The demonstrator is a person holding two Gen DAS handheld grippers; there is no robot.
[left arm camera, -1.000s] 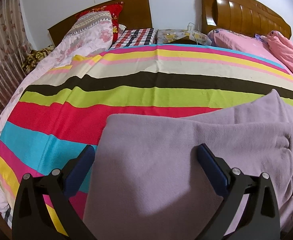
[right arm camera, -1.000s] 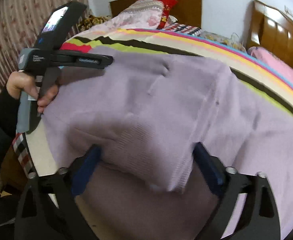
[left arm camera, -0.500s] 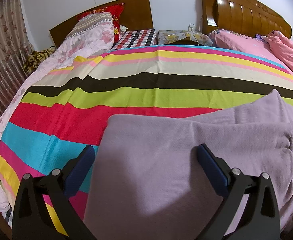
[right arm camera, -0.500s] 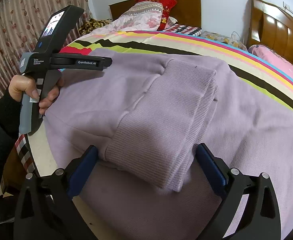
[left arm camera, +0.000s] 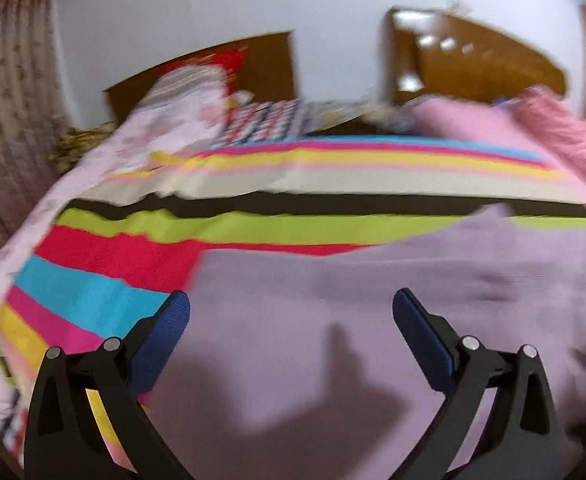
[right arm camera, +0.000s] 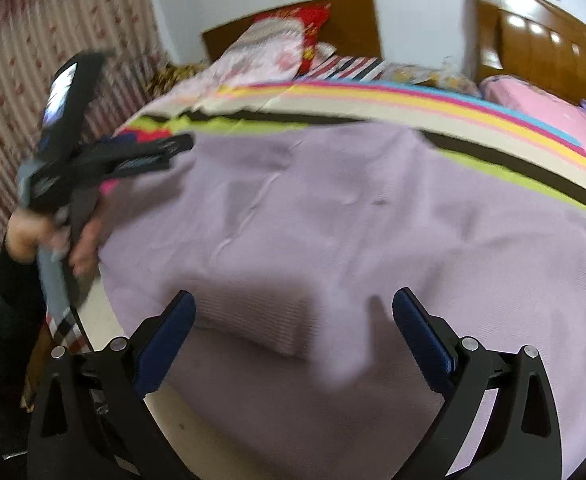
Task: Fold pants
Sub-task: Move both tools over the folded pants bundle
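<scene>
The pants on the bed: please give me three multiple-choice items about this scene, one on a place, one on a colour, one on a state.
1. Where do the pants lie?
A. on the striped bedspread
B. on the floor
C. on a chair

2. What colour are the pants?
A. green
B. light purple
C. black

3. How stand the jaws of the right gripper?
A. shut on the pants
B. shut on nothing
C. open

Answers: 1 A, stripes show around the cloth in both views. 2 B, the knit is lilac all over. 3 C, its blue fingers stand wide apart above the cloth; the left gripper is open as well.
</scene>
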